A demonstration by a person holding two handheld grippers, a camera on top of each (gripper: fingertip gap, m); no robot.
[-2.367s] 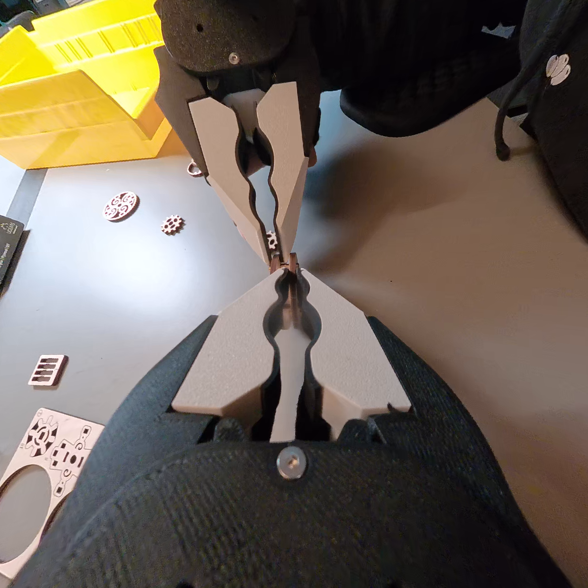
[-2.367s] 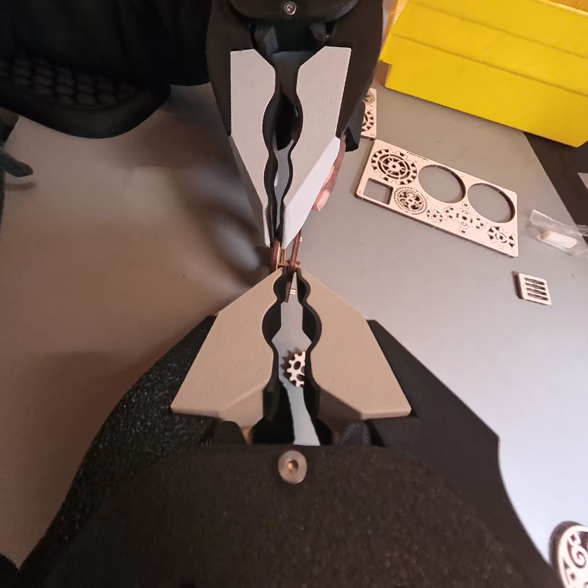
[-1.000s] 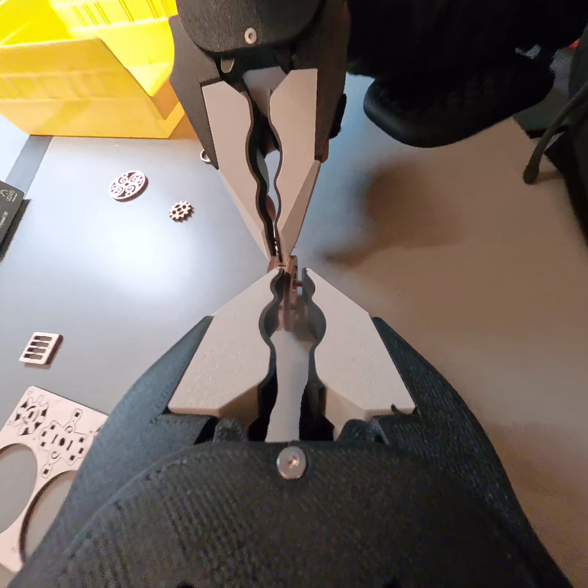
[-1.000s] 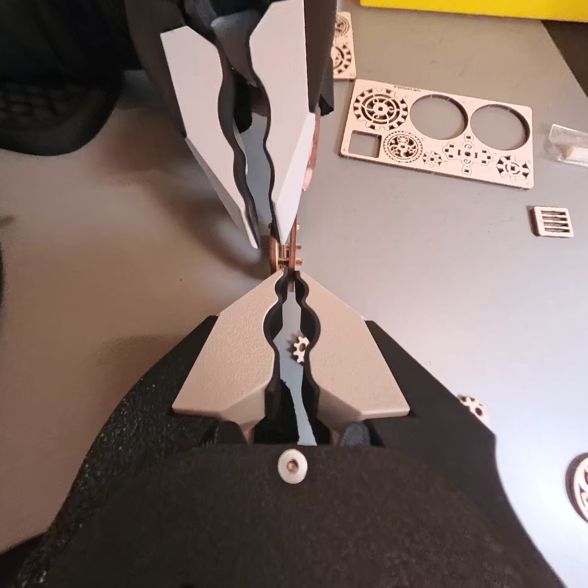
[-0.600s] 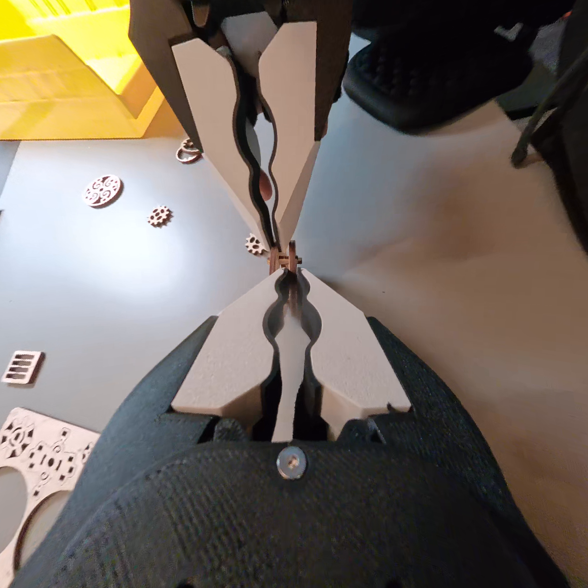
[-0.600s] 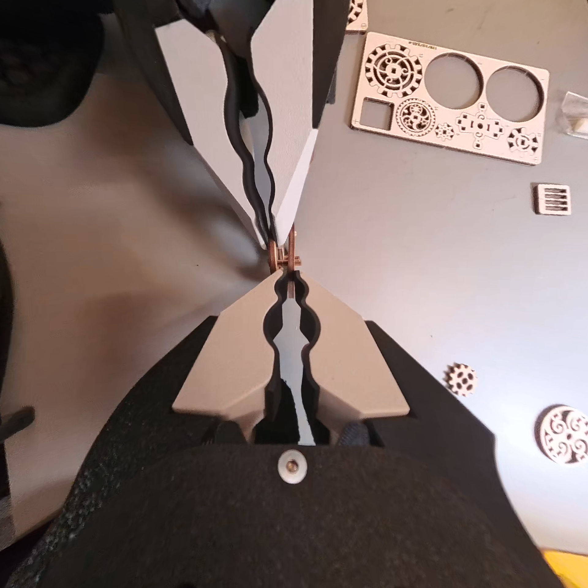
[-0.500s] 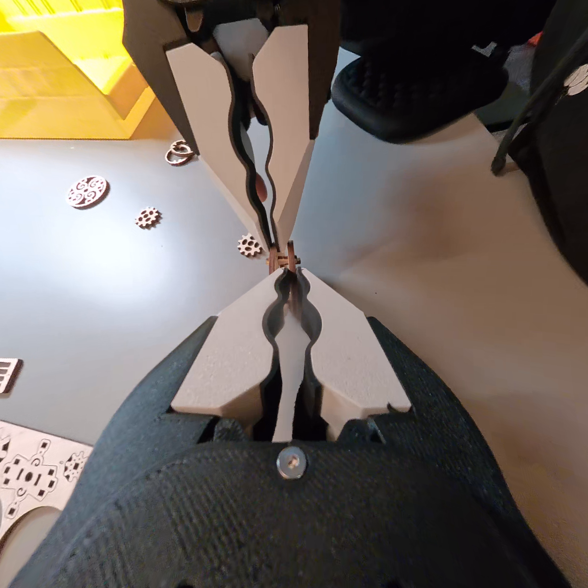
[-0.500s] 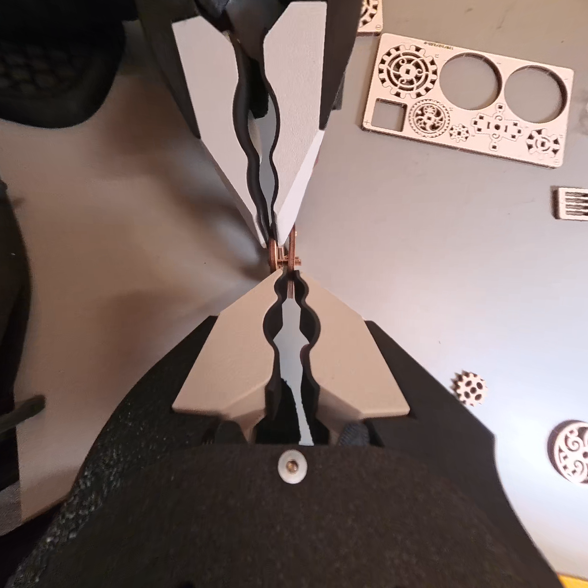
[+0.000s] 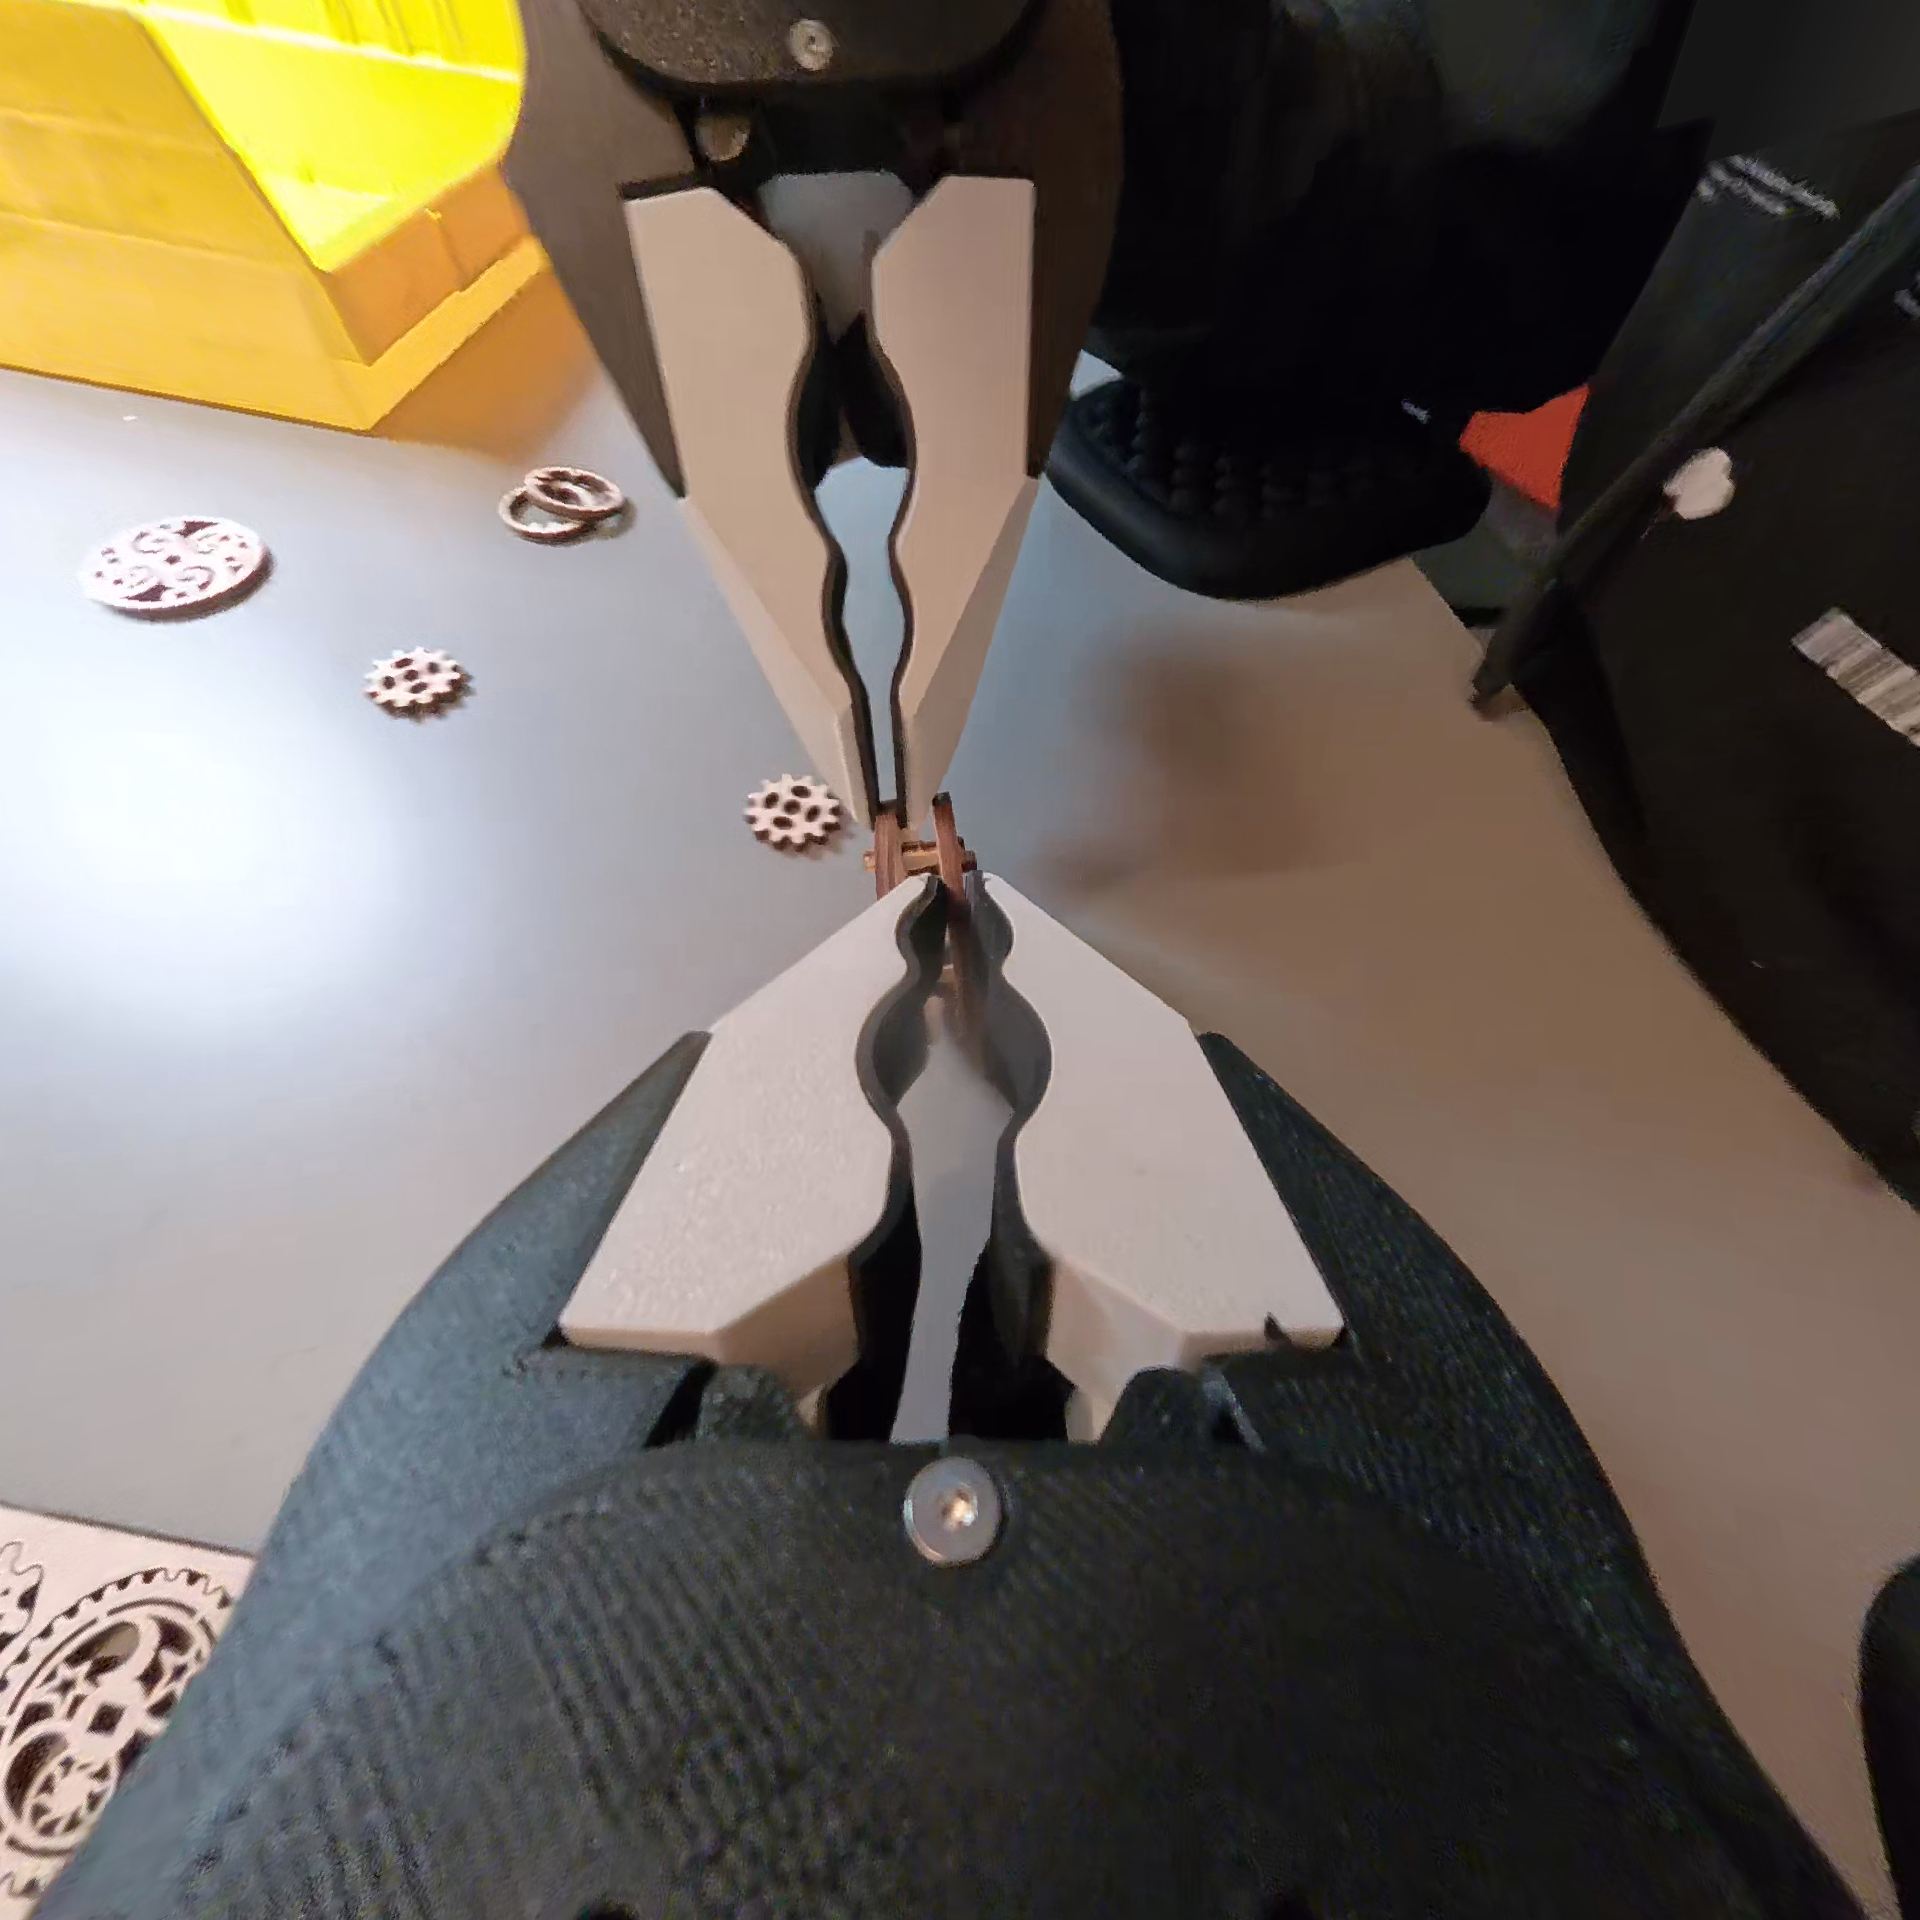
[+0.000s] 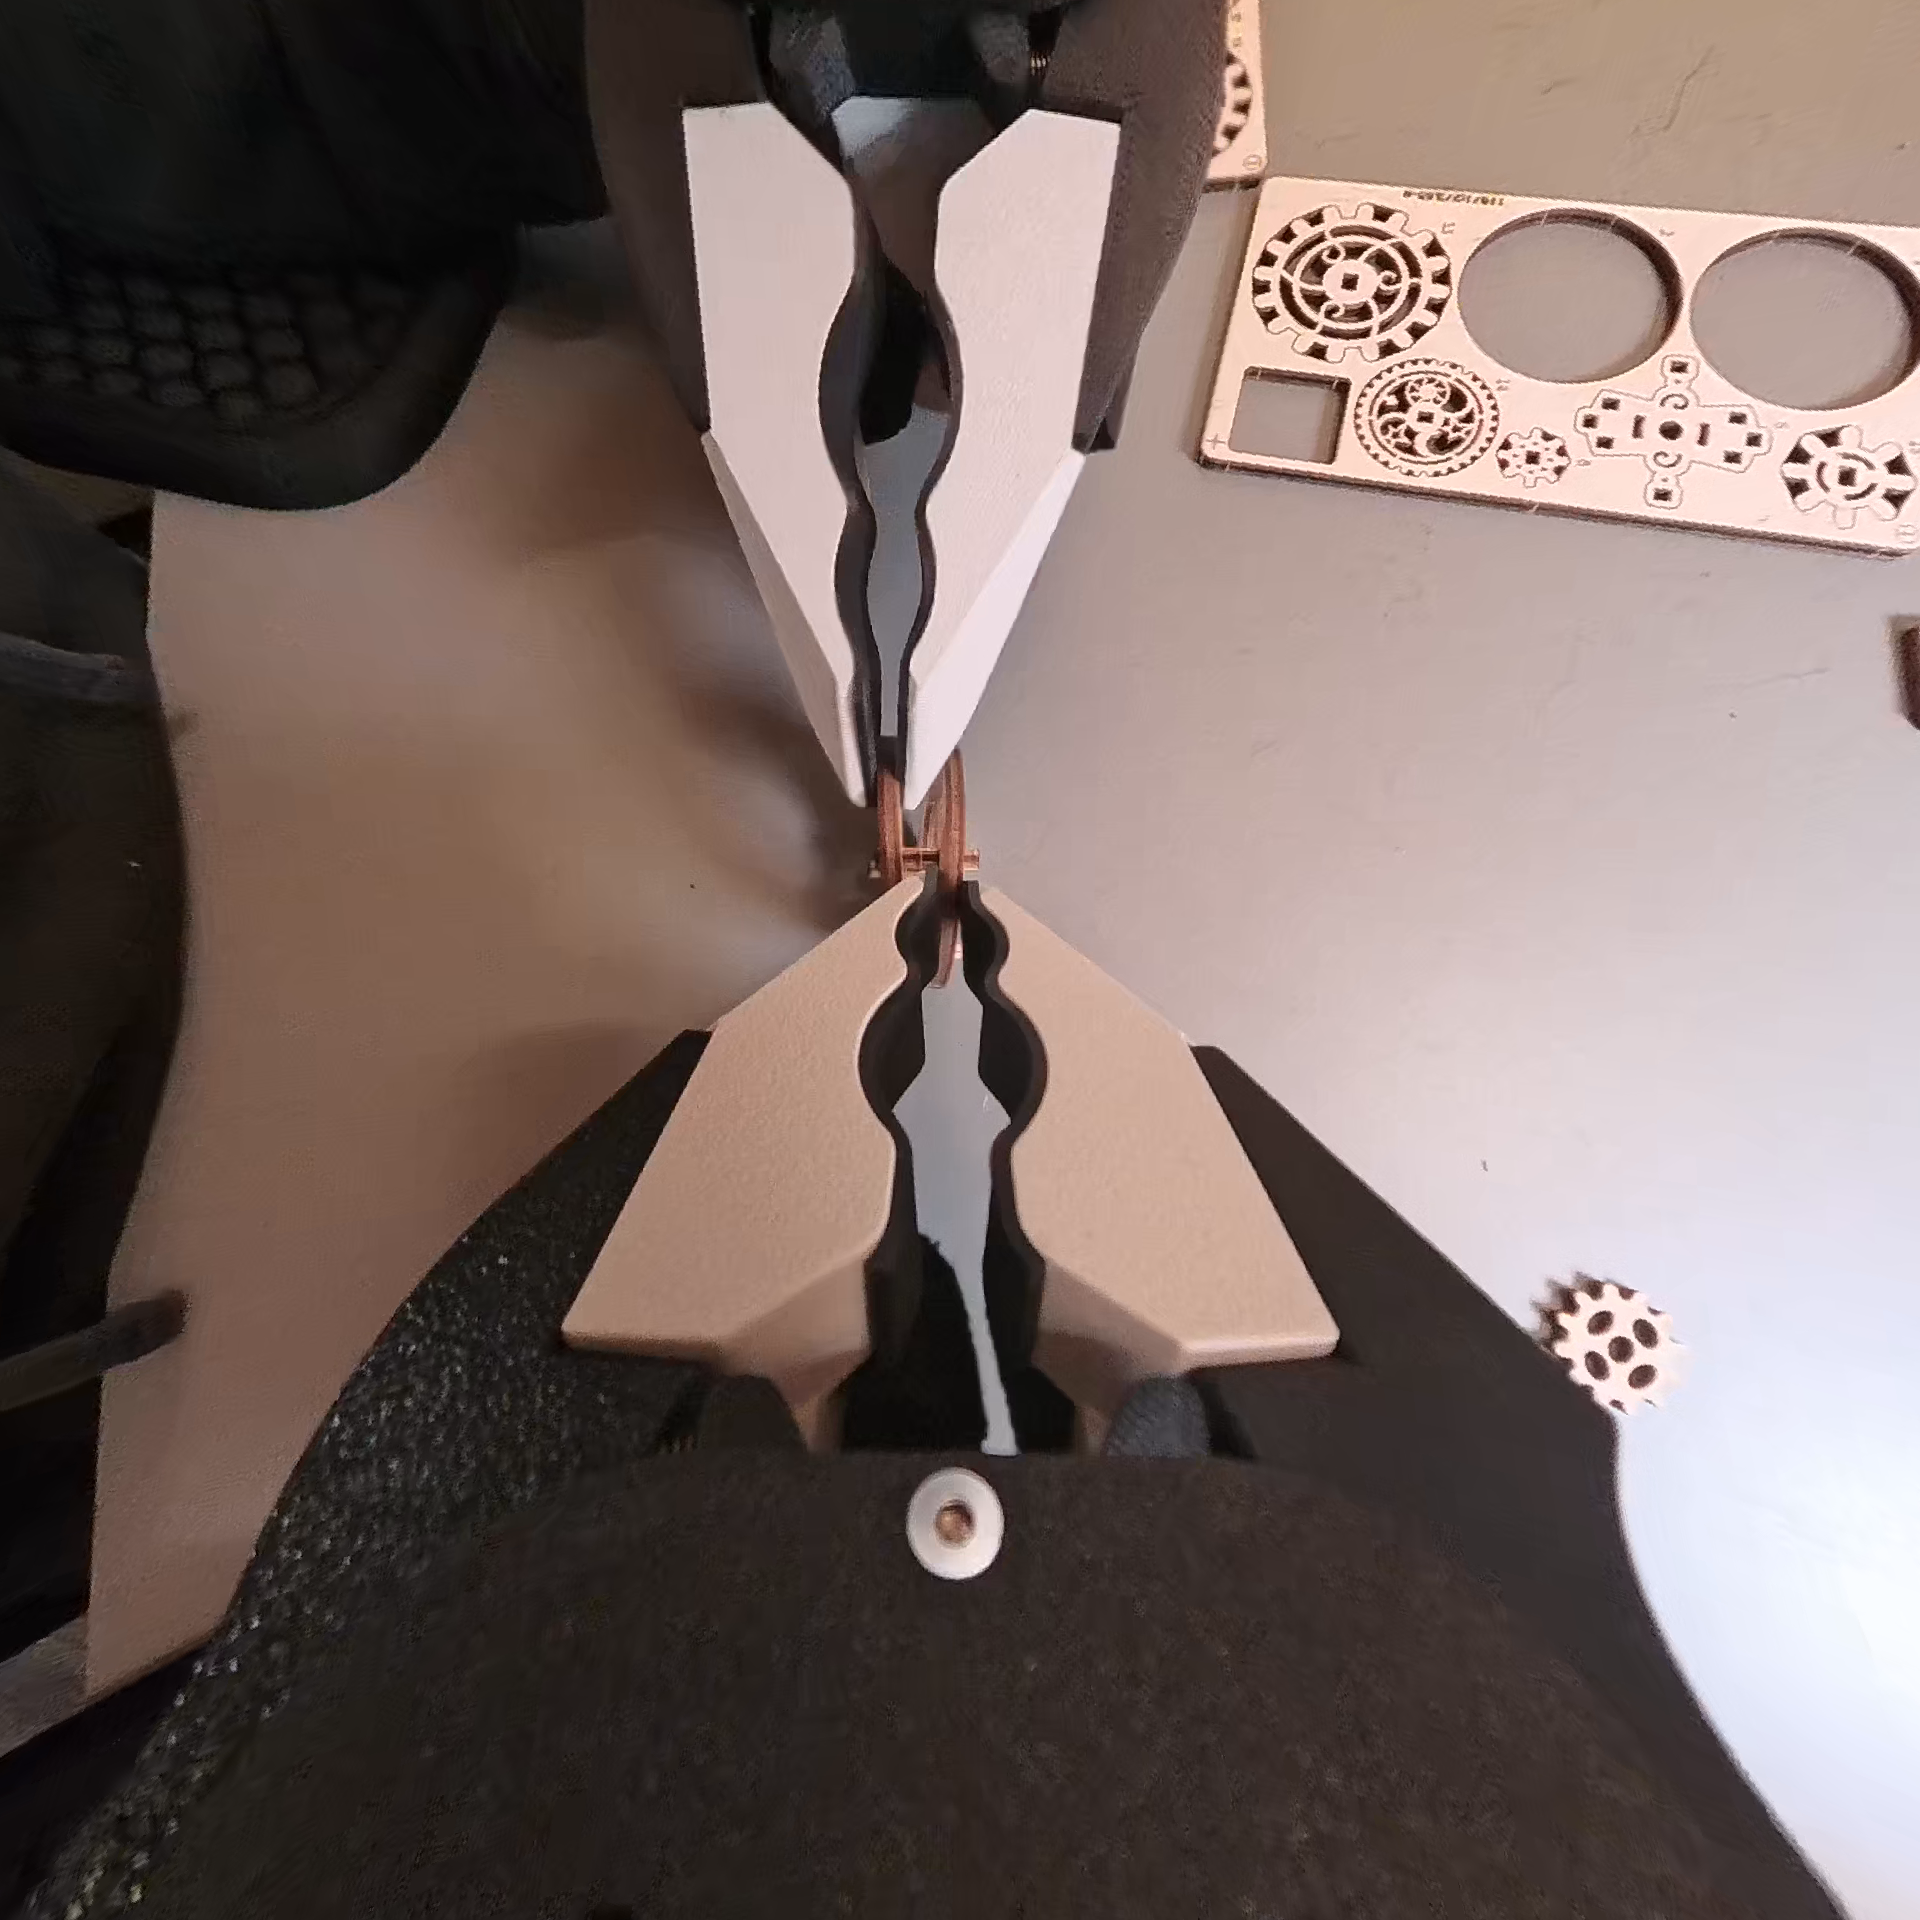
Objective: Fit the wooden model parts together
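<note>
Two thin wooden discs, seen edge-on, sit side by side on a short wooden pin [image 9: 921, 858]. My left gripper [image 9: 945, 885] is shut on one disc [image 9: 964, 940]. My right gripper [image 9: 894, 798] comes from the far side, tip to tip with it, shut on the other disc [image 9: 886, 854]. In the right wrist view my right gripper [image 10: 940, 885] grips its disc [image 10: 945, 935], and my left gripper [image 10: 883, 795] pinches the neighbouring disc [image 10: 889, 831]. The assembly hangs above the table's near edge.
On the grey mat lie two small gears [image 9: 416, 683] [image 9: 795, 814], a patterned disc [image 9: 175, 566], two rings [image 9: 561, 504] and a punched wooden sheet [image 10: 1558, 343]. Another gear [image 10: 1610, 1356] lies at the right. A yellow bin [image 9: 208, 208] stands far left. A black chair seat [image 9: 1247, 488] is behind. Both grippers' tips are close together, under 4 cm apart. It is some 15 centimeters from my right tips to the gear [image 10: 1610, 1356]. Look for it in the left wrist view [image 9: 418, 671] too.
Both grippers stay shut and tip to tip on the joined discs. The pair has shifted over the table, and the opposing gripper now faces each camera more squarely.
</note>
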